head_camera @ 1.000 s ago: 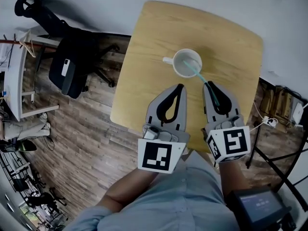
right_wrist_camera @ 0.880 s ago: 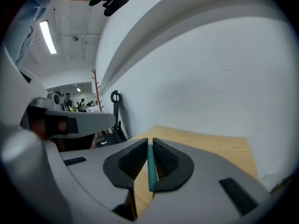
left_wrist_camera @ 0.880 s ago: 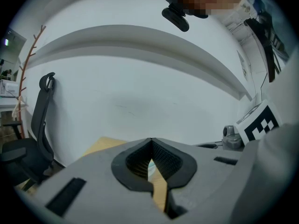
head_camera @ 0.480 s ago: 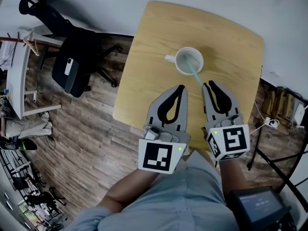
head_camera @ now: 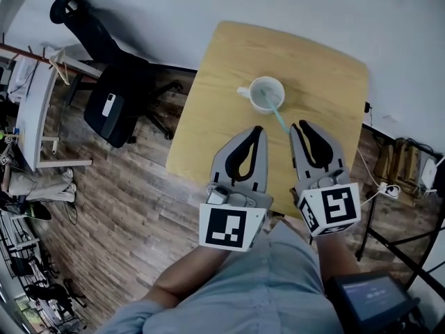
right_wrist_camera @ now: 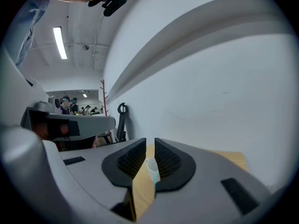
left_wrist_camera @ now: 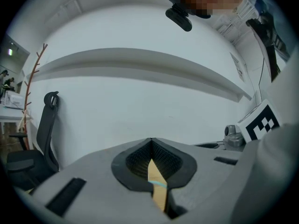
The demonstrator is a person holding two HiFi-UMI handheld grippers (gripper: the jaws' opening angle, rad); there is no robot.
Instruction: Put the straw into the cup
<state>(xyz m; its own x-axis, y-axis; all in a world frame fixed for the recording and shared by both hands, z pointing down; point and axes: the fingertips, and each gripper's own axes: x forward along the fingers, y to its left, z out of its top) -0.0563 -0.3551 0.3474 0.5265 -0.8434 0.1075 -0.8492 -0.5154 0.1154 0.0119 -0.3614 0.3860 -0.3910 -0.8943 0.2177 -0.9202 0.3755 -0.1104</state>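
Just ahead of the right tongs (head_camera: 299,124), a white cup (head_camera: 253,92) stands on the wooden desk (head_camera: 327,75), its handle turned away from them toward the left tongs' side. A teal straw (head_camera: 275,111) has its lower end inside the cup and leans out over the rim, with its upper end slanting back toward the right tongs and stopping just beside their tips. From the head view I cannot tell whether that end touches the nearer jaw.

In the right gripper view, the right tongs (right_wrist_camera: 150,138) stand with their jaws a little apart, leaving a narrow gap. Nothing is clamped between the ribbed pads. Through the gap the cup (right_wrist_camera: 151,167) shows beyond the tips, with a thin line of the straw (right_wrist_camera: 154,184) below it and the desk (right_wrist_camera: 140,190) beneath.

To the left of the right tongs, the left tongs (head_camera: 259,128) point the same way, over the near part of the desk, with the cup ahead of them and slightly to their right. In the left gripper view, the left tongs (left_wrist_camera: 150,139) have their tips together and hold nothing. The oval opening behind the tips frames a strip of desk (left_wrist_camera: 156,169) crossed by a sliver of the straw (left_wrist_camera: 157,183).

Well off to the left of both tongs, a black office chair (head_camera: 115,96) stands on the wooden floor (head_camera: 104,207).
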